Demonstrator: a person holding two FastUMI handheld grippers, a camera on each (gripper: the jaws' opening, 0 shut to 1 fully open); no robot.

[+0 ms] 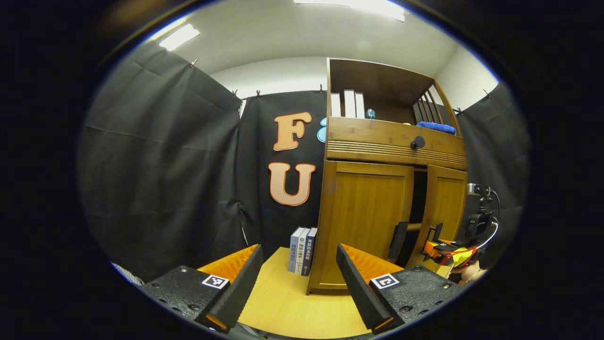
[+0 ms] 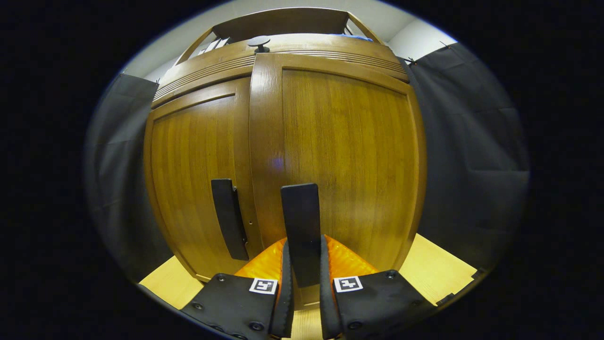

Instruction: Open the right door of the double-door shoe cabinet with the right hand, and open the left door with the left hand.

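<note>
Right door handle gripped and door cracked open; left door not yet begun.

Fingers of the left gripper (image 1: 298,283) stood wide apart at the bottom of the left gripper view, holding nothing, above the pale wooden tabletop (image 1: 283,307); right of centre rose the brown wooden double-door shoe cabinet (image 1: 377,198), its left door (image 1: 365,222) shut and its right door (image 1: 443,208) ajar, a dark gap between them, with the right gripper (image 1: 436,241) at the lower right on that door's handle. Upright books (image 1: 302,250) stood just beside the cabinet's left side. Bottom centre of the right gripper view, both fingers of that gripper pressed on the flat black right door handle (image 2: 300,222); the black left door handle (image 2: 230,219) sat left of centre, untouched. Judged step: swinging the right door open; next, the left gripper would need to reach and close on the left handle.
</note>
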